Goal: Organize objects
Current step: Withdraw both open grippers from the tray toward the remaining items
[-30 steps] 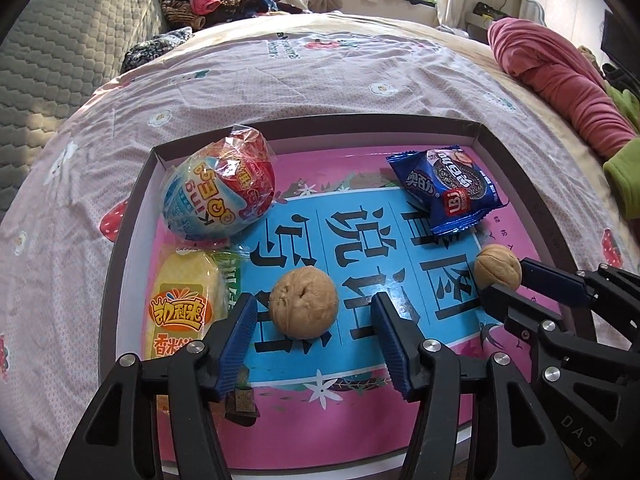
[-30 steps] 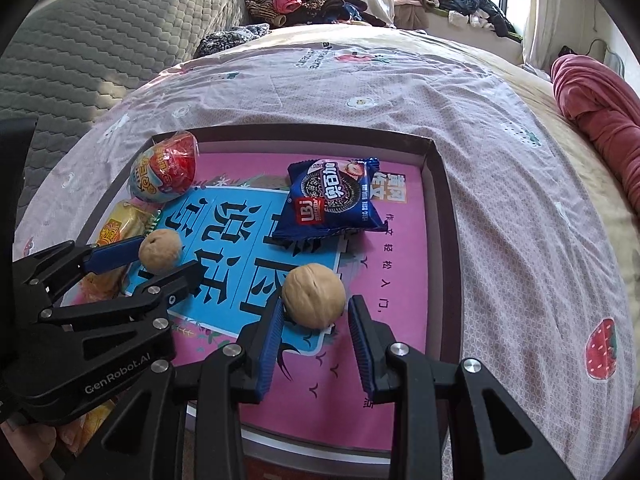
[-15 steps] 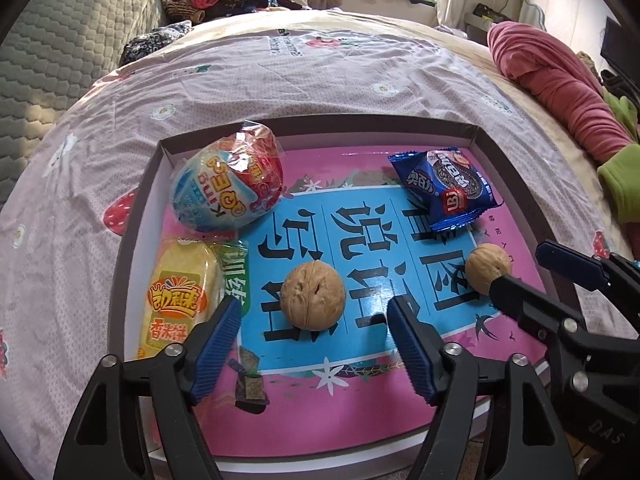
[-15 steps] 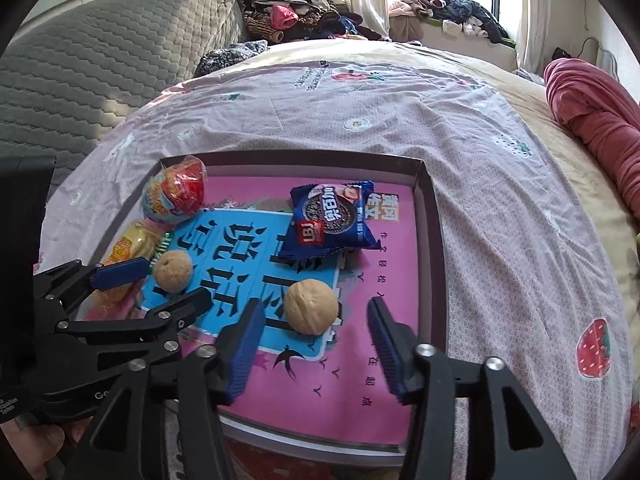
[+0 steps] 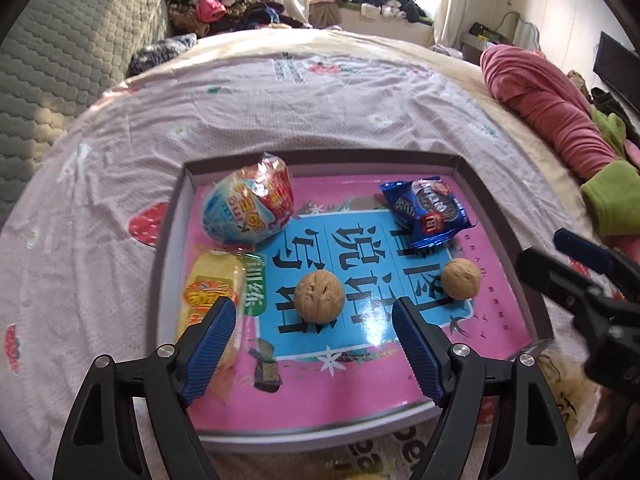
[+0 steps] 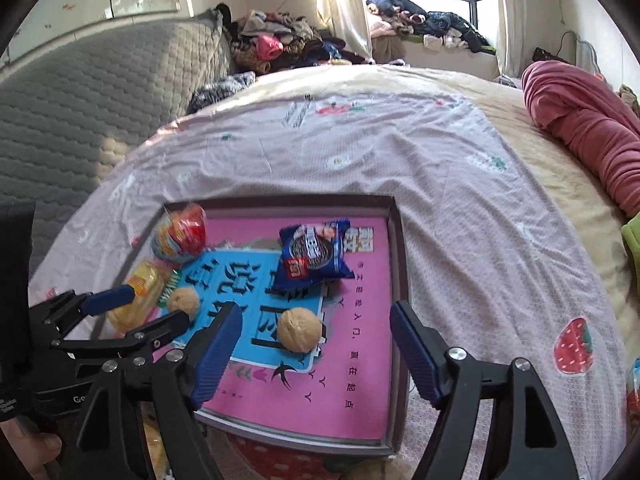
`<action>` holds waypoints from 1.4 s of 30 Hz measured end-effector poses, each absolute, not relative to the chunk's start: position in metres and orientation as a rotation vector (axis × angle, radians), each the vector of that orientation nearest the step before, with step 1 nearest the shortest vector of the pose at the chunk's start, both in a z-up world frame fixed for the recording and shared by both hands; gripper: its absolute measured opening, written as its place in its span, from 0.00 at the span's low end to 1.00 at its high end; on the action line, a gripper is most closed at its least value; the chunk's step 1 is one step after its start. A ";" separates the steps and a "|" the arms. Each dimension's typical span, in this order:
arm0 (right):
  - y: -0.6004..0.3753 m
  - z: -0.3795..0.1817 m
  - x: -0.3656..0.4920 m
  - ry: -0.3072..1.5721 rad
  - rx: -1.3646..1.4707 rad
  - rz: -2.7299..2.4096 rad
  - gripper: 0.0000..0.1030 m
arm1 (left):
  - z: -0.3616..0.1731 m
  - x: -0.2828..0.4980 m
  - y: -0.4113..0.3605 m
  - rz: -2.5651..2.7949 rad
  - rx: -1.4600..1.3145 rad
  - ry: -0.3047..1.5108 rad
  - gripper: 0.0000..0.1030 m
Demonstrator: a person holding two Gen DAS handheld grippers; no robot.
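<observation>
A shallow box tray (image 5: 500,216) with a pink and blue printed floor lies on the bed. In it are two walnuts (image 5: 319,297) (image 5: 460,279), a blue cookie packet (image 5: 428,210), a toy egg in wrapper (image 5: 250,206) and a yellow snack packet (image 5: 210,292). My left gripper (image 5: 314,342) is open and empty, just in front of the left walnut. My right gripper (image 6: 316,354) is open and empty, in front of the right walnut (image 6: 299,329). The tray (image 6: 398,264), cookie packet (image 6: 314,254), egg (image 6: 180,234) and other walnut (image 6: 183,302) show in the right wrist view.
The tray rests on a pink strawberry-print bedsheet (image 5: 280,112). A rolled red blanket (image 5: 548,104) lies at the right, a grey quilted headboard (image 5: 52,64) at the left. Piled clothes (image 6: 280,44) lie beyond the bed. A strawberry print (image 6: 572,344) marks the sheet right of the tray.
Both grippers opened wider and drew back and up from the walnuts, which stay on the tray floor.
</observation>
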State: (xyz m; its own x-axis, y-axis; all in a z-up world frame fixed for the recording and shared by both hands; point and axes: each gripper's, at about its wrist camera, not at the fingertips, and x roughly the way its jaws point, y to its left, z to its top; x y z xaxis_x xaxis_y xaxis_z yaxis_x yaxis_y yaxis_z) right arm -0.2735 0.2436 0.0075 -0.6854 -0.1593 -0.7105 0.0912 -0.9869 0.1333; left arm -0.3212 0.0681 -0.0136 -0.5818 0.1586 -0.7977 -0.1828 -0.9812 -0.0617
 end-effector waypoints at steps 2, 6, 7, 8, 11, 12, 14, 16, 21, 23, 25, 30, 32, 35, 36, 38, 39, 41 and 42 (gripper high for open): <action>0.243 0.022 -0.263 -0.136 1.126 -2.775 0.78 | -0.004 -0.312 0.065 2.648 -1.308 0.029 0.80; 0.243 0.057 -0.230 -0.161 1.002 -2.794 0.84 | 0.018 -0.285 0.056 2.677 -1.266 -0.012 0.81; 0.243 0.069 -0.220 -0.164 0.975 -2.802 0.85 | 0.022 -0.280 0.054 2.682 -1.260 -0.018 0.81; 0.242 0.077 -0.211 -0.160 0.949 -2.806 0.86 | 0.030 -0.271 0.052 2.692 -1.254 -0.028 0.81; 0.243 0.101 -0.179 -0.140 0.898 -2.824 0.92 | 0.051 -0.248 0.043 2.719 -1.234 -0.052 0.82; 0.243 0.107 -0.168 -0.138 0.893 -2.829 0.93 | 0.060 -0.239 0.041 2.730 -1.227 -0.061 0.82; 0.246 0.119 -0.148 -0.153 0.880 -2.833 0.93 | 0.075 -0.223 0.038 2.749 -1.203 -0.065 0.82; 0.247 0.132 -0.131 -0.154 0.870 -2.836 0.93 | 0.089 -0.208 0.037 2.768 -1.179 -0.066 0.82; 0.248 0.152 -0.096 -0.136 0.854 -2.860 0.93 | 0.118 -0.164 0.030 2.799 -1.140 -0.073 0.83; 0.247 0.158 -0.084 -0.129 0.860 -2.863 0.93 | 0.124 -0.149 0.028 2.801 -1.139 -0.087 0.83; 0.245 0.164 -0.071 -0.114 0.853 -2.867 0.93 | 0.128 -0.137 0.027 2.790 -1.138 -0.096 0.83; 0.242 0.176 -0.046 -0.088 0.850 -2.880 0.93 | 0.140 -0.110 0.028 2.800 -1.124 -0.070 0.83; 0.241 0.182 -0.037 -0.077 0.839 -2.884 0.93 | 0.144 -0.099 0.028 2.798 -1.120 -0.066 0.83; 0.239 0.189 -0.025 -0.064 0.831 -2.891 0.93 | 0.149 -0.086 0.030 2.798 -1.113 -0.050 0.83; 0.238 0.191 -0.022 -0.064 0.829 -2.895 0.93 | 0.149 -0.084 0.031 2.798 -1.112 -0.045 0.83; 0.238 0.195 -0.017 -0.062 0.829 -2.893 0.93 | 0.153 -0.076 0.032 2.800 -1.112 -0.038 0.83; 0.238 0.197 -0.013 -0.058 0.827 -2.891 0.93 | 0.154 -0.073 0.032 2.801 -1.108 -0.038 0.83; 0.239 0.200 -0.007 -0.049 0.818 -2.900 0.93 | 0.157 -0.065 0.035 2.807 -1.104 -0.022 0.83; 0.240 0.202 -0.004 -0.048 0.816 -2.904 0.93 | 0.158 -0.062 0.036 2.808 -1.102 -0.020 0.83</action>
